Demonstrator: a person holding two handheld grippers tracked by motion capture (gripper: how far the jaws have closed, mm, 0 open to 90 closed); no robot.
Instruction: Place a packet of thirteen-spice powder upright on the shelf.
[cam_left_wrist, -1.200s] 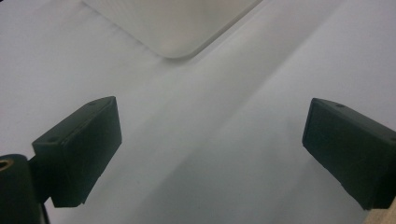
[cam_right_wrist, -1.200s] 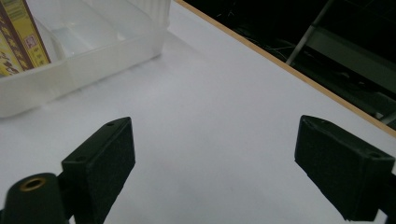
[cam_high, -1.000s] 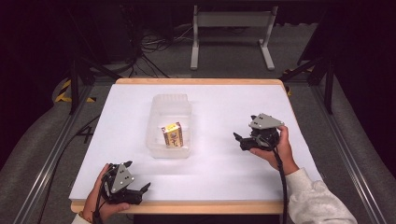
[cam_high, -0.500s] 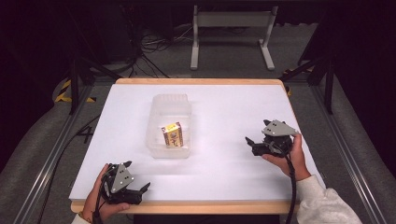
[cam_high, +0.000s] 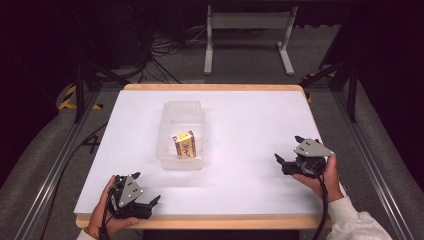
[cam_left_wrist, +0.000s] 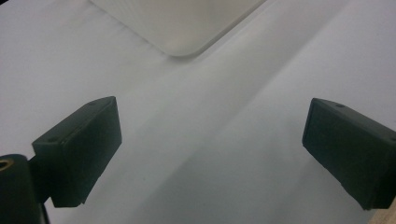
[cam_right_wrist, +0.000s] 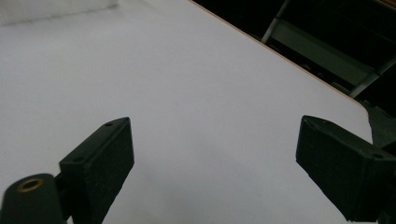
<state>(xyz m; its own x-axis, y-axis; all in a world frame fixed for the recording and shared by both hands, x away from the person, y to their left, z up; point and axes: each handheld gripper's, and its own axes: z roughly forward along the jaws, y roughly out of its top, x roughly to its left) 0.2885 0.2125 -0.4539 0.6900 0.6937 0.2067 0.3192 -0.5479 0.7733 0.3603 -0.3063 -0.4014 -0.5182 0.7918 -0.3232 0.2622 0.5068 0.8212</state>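
The small yellow box (cam_high: 184, 144) stands inside the clear plastic container (cam_high: 182, 108) near the middle of the table (cam_high: 250, 125). Both jaws are spread wide and hold nothing — the left hand-held gripper (cam_high: 152, 201) rests at the near edge, the right hand-held gripper (cam_high: 280, 159) well to the container's right. To lift the box cleanly, I'd come straight down over it, clear of the walls. Its print is too small to read.
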